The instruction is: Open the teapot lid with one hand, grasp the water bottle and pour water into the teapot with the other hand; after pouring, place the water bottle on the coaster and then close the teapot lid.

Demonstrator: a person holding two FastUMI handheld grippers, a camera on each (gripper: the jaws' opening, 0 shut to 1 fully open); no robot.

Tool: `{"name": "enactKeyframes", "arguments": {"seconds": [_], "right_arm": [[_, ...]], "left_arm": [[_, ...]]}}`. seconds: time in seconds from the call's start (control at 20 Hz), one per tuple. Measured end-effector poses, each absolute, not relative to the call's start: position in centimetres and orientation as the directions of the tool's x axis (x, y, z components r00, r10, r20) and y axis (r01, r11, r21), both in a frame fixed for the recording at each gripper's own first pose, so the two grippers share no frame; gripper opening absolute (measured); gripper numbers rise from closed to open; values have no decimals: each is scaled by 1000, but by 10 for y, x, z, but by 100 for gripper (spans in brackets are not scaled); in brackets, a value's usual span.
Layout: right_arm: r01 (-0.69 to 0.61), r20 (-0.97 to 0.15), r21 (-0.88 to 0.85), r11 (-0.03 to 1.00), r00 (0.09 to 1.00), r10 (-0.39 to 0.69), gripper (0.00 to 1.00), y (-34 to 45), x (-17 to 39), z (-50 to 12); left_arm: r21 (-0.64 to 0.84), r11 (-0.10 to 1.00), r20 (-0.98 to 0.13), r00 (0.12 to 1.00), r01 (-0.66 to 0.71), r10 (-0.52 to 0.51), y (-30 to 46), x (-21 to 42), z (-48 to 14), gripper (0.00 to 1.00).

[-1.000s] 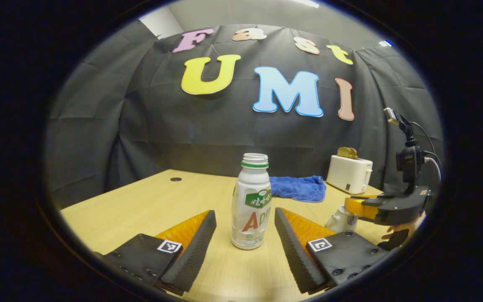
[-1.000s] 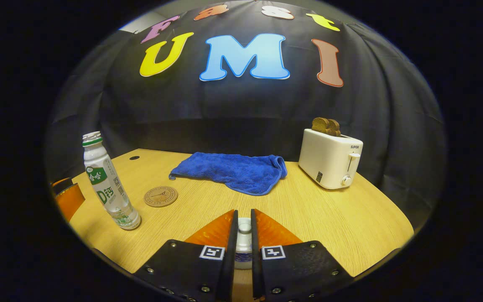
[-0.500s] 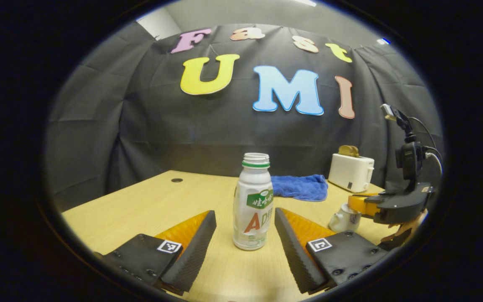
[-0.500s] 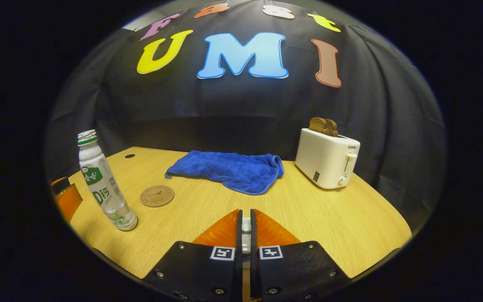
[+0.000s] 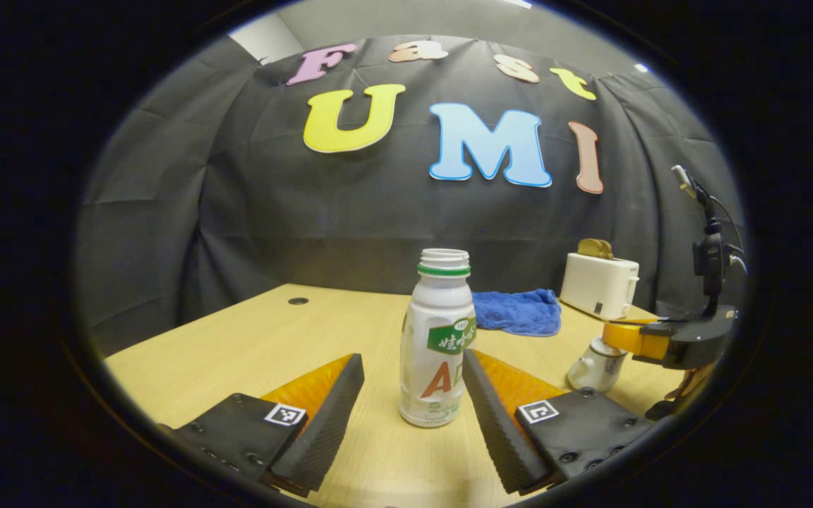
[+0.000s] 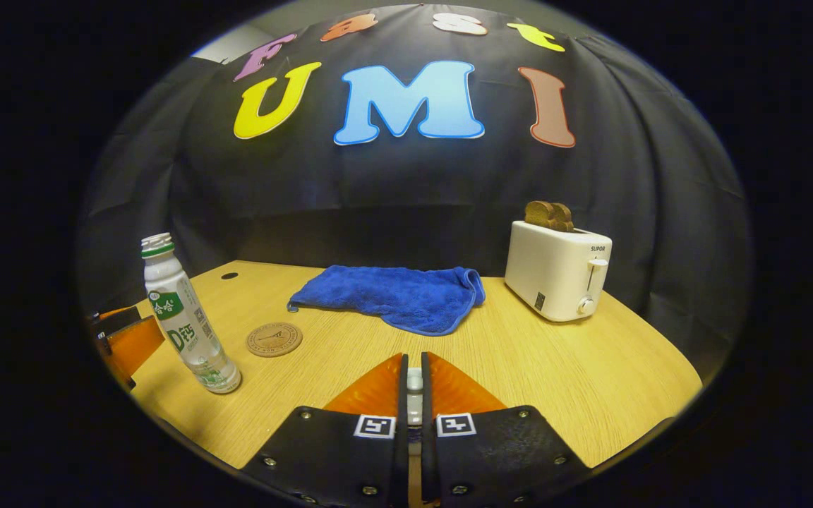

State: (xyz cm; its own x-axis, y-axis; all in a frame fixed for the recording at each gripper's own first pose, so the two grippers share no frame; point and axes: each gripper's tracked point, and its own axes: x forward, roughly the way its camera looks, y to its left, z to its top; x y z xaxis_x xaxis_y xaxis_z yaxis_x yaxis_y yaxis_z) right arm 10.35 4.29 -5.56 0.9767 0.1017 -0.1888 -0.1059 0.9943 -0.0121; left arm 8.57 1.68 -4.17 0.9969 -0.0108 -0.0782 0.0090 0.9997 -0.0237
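Observation:
A white, uncapped water bottle (image 5: 438, 346) stands upright on the wooden table (image 5: 251, 346). My left gripper (image 5: 413, 360) is open around it, and the bottle sits close to the right-hand finger. In the right gripper view, the bottle (image 6: 184, 317) is at the far left with a left gripper finger (image 6: 135, 341) beside it. A round coaster (image 6: 274, 339) lies just right of the bottle. My right gripper (image 6: 414, 363) is shut on the white knob of the teapot lid (image 6: 414, 384). The small white teapot (image 5: 593, 365) sits under that gripper (image 5: 650, 340).
A blue towel (image 6: 392, 296) lies at the back middle of the table (image 6: 590, 381). A white toaster (image 6: 557, 271) with bread in its slots stands at the back right. A person's hand (image 5: 689, 384) holds the right gripper near the table's right edge.
My left gripper has slid forward and left, so the bottle now stands deeper between its fingers, near the right one. The right gripper has closed tighter on the lid knob and risen slightly.

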Motion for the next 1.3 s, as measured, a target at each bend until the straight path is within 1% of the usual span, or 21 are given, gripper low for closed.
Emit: {"name": "enactKeyframes", "arguments": {"seconds": [0.1,0.3,0.35,0.6,0.75,1.0,1.15,1.2,1.3], "right_arm": [[-104,-161,-29,994,982,98,7,41,101,-45],[-116,-121,-3,993,986,115,7,38,91,-25],[-114,-102,0,993,988,113,7,35,86,-18],[-110,-66,-16,994,992,109,7,25,73,-1],[-122,-71,-9,992,990,121,7,26,68,-4],[-132,-93,20,991,987,134,7,24,66,-13],[-127,-97,22,992,987,129,7,18,66,-15],[-125,-98,23,992,987,127,7,16,65,-15],[-118,-98,32,992,988,121,6,12,65,-16]], "left_arm": [[-24,1000,-69,997,13,-15,17,89,-40,99],[-39,998,-63,997,41,-43,14,99,-41,89],[-48,998,-64,997,49,-52,13,100,-42,88],[-21,996,-50,995,85,-86,3,112,-38,99],[10,995,-36,994,99,-99,-2,123,-35,99],[33,992,-56,991,126,-124,-10,142,-46,99],[28,990,-68,988,141,-139,-15,152,-55,95],[29,989,-77,987,145,-142,-16,155,-59,100],[34,987,-91,984,156,-152,-18,159,-64,100]]}}
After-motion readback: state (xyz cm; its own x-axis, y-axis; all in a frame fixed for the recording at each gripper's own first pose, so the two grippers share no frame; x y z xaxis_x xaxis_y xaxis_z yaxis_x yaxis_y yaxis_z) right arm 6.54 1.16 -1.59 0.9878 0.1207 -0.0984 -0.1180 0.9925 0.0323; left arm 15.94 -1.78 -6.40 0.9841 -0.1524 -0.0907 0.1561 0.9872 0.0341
